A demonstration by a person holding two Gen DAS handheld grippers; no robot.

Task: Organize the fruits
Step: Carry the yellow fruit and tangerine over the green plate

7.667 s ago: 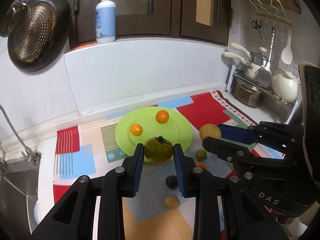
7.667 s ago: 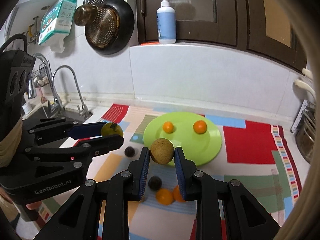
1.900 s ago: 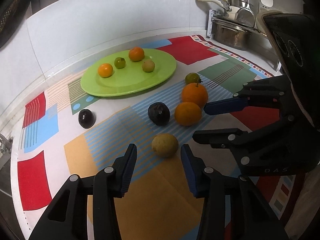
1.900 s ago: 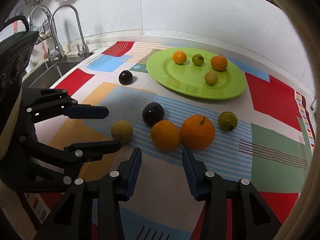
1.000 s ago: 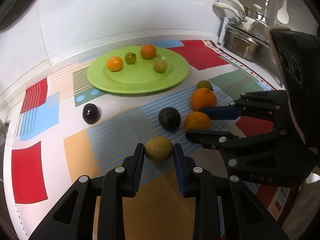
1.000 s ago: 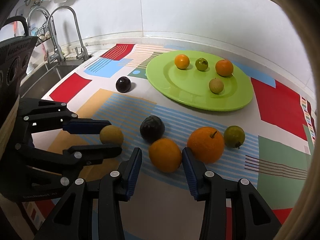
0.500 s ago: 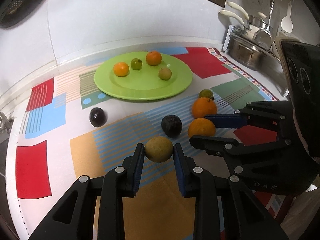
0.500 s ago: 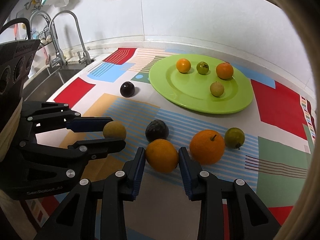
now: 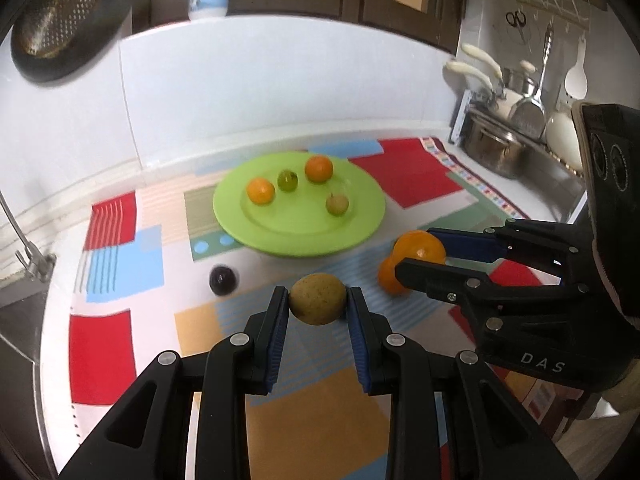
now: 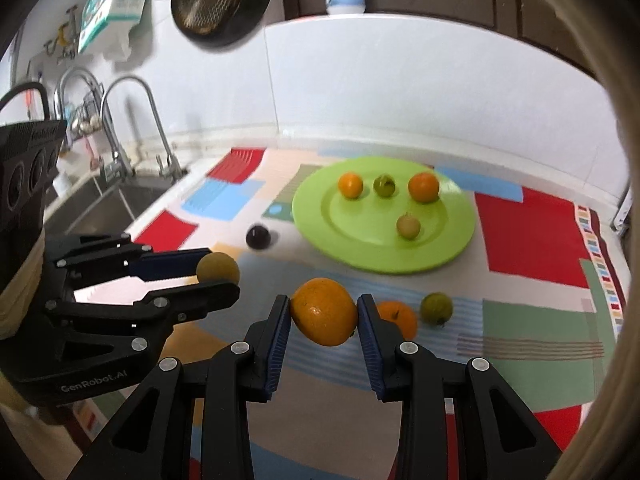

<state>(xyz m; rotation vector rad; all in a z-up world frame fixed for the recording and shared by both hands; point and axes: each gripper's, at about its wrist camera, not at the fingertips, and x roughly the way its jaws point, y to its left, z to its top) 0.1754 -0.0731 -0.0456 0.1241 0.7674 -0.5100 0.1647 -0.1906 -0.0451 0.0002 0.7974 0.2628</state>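
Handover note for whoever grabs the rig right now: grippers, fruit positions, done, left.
Left gripper: shut on the yellow-brown fruit, lifted clear of the mat.
Right gripper: shut on the large orange, also off the mat.
Green plate: holds four small fruits, two orange, one green, one pale.
On the patterned mat, off the plate: stemmed orange, green fruit, dark round fruit. Another may be hidden behind the held fruit.
Done: four fruits plated, two more picked up.
Left: likely set both held fruits on the plate, then fetch the loose ones.
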